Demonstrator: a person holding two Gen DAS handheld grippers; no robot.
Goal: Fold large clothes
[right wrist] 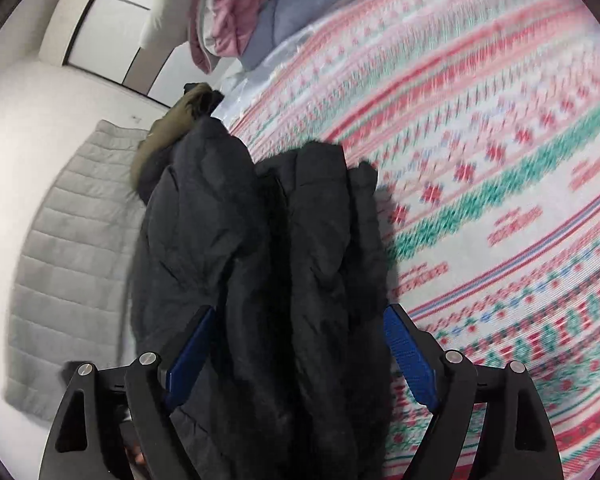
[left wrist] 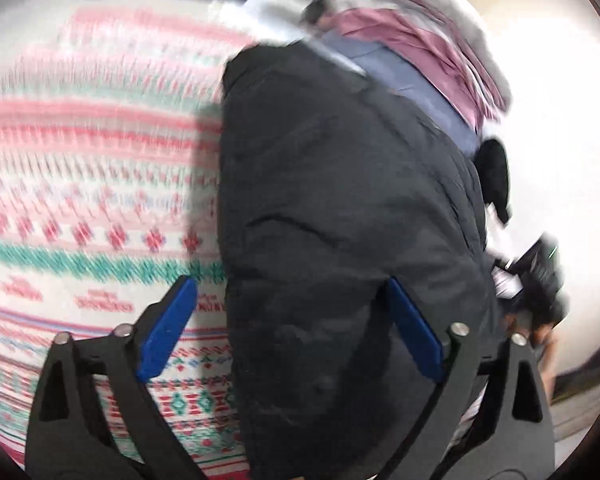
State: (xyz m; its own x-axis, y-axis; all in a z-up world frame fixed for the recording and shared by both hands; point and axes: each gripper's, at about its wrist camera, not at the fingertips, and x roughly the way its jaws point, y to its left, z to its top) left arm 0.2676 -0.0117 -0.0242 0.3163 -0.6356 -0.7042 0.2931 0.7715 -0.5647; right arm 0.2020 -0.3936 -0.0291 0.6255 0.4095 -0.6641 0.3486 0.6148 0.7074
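The black jacket [right wrist: 260, 280] hangs bunched between both grippers above the patterned bed [right wrist: 500, 160], long axis running away from the jaws. Left gripper [left wrist: 292, 332] and right gripper [right wrist: 296, 356] both stand wide, padding filling each gap; real grip unclear.

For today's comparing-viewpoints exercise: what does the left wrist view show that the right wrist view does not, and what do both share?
Left wrist only: a small black object beyond the jacket, too blurred to identify.

Right wrist only: a pale grey quilted garment and an olive-green garment.

Both: the black puffer jacket between each gripper's blue pads, the red-and-green patterned blanket, and the folded pink and blue clothes.
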